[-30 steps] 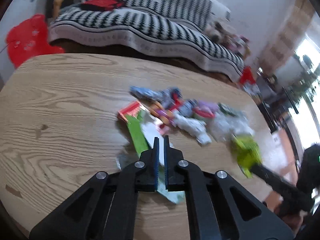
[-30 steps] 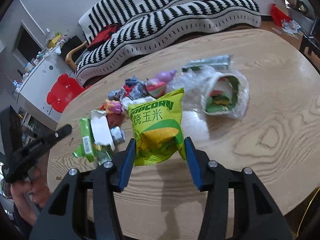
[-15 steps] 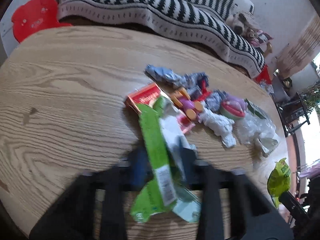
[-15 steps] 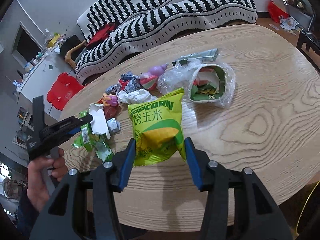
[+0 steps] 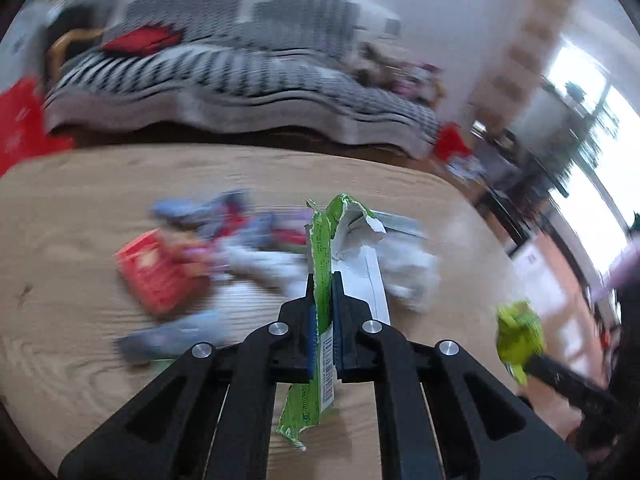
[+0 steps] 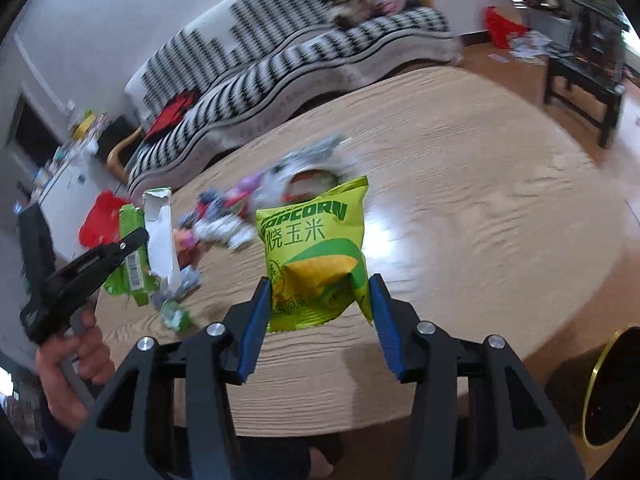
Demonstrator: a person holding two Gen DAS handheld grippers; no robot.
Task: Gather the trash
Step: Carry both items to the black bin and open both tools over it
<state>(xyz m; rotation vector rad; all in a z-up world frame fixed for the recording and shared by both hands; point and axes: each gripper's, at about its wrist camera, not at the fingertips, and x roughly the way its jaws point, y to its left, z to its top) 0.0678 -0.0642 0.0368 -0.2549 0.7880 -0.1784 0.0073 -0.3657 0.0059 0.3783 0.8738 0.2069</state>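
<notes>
My left gripper (image 5: 323, 280) is shut on a torn green and white carton (image 5: 326, 248) and holds it lifted above the wooden table (image 5: 80, 208). The carton also shows in the right wrist view (image 6: 154, 240), hanging from the left gripper (image 6: 138, 238). My right gripper (image 6: 320, 284) is shut on a yellow-green popcorn bag (image 6: 316, 256), held above the table's near edge. The bag shows small in the left wrist view (image 5: 518, 334). A blurred pile of wrappers (image 6: 236, 212) lies mid-table.
A red box (image 5: 154, 276) and a clear plastic bag holding trash (image 6: 312, 172) lie on the table. A black bin with a gold rim (image 6: 612, 384) stands on the floor at the lower right. A striped sofa (image 6: 280, 60) is behind the table.
My left gripper opened, closed on the green and white carton and lifted it off the table. My right gripper pulled back toward the table's near edge with the popcorn bag.
</notes>
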